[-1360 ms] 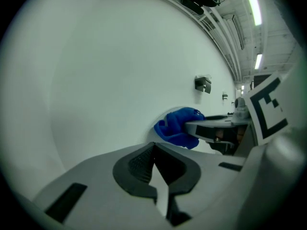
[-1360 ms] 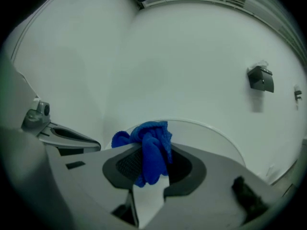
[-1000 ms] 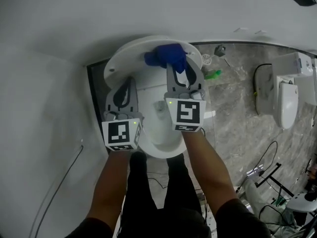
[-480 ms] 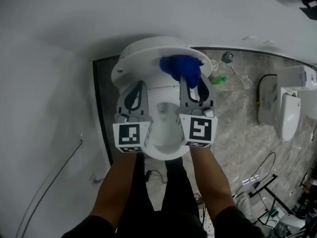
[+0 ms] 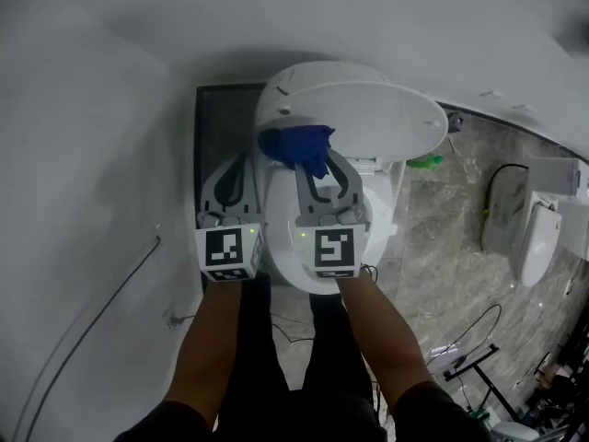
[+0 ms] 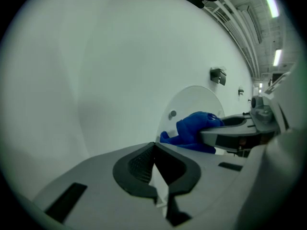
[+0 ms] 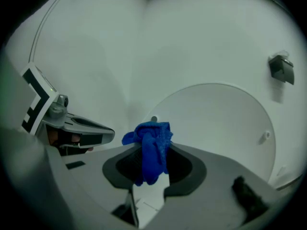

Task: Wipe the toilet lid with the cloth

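The white toilet lid (image 5: 368, 118) stands raised above the bowl (image 5: 313, 247). A blue cloth (image 5: 296, 147) is bunched against the lid's lower left edge, and my right gripper (image 5: 313, 157) is shut on it. The right gripper view shows the cloth (image 7: 151, 150) pinched between that gripper's jaws (image 7: 152, 143), with the lid (image 7: 216, 123) just behind it. My left gripper (image 5: 241, 155) hovers left of the bowl, shut and empty. In the left gripper view its tips (image 6: 154, 145) meet, with the cloth (image 6: 194, 131) and the lid (image 6: 192, 104) beyond them to the right.
White walls close in at the left and behind the toilet. Grey marble floor (image 5: 442, 247) lies to the right, with a green item (image 5: 425, 162), a second white fixture (image 5: 538, 238) and cables (image 5: 460, 339). A thin cable (image 5: 101, 311) runs along the left wall.
Both grippers have moved left and down. The cloth has travelled from the right part of the lid to its lower left edge, still held by the right gripper.
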`<state>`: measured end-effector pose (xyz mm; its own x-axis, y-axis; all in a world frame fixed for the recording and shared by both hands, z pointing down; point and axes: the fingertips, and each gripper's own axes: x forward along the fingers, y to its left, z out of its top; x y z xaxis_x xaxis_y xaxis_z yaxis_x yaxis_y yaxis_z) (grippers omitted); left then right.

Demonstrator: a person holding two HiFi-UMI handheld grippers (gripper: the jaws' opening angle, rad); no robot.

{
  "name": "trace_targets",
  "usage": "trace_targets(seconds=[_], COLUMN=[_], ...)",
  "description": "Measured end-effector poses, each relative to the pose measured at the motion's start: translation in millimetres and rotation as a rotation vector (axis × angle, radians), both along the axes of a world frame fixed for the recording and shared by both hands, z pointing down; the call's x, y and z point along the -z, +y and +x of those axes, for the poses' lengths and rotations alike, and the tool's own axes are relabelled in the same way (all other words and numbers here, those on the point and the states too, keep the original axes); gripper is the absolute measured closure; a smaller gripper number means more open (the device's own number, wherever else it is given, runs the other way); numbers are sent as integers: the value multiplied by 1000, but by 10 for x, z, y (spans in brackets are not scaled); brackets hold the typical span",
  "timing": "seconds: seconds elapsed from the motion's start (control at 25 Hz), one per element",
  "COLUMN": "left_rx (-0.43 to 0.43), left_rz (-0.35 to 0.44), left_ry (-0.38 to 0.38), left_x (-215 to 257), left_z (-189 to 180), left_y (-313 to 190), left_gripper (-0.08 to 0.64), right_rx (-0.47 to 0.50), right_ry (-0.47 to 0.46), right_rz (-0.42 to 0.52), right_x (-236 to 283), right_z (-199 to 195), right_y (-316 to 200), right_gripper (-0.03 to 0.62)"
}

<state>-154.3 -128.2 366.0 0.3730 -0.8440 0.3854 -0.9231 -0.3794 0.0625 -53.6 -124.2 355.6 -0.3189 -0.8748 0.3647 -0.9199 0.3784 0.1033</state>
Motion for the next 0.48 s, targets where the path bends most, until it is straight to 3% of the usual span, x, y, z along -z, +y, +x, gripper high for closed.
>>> trace_targets(seconds=[0.28, 0.48], left_rx=[-6, -27], left_rz=[6, 5], left_ry=[-35, -26], left_x=[-5, 16], left_z=[-281, -122], left_y=[-117, -156], left_gripper=[551, 551], right_rx=[-12, -71], right_ry=[-6, 19], right_rz=[-32, -25], right_x=[-106, -94], right_z=[-204, 26], right_y=[-359, -466], right_gripper=[480, 480])
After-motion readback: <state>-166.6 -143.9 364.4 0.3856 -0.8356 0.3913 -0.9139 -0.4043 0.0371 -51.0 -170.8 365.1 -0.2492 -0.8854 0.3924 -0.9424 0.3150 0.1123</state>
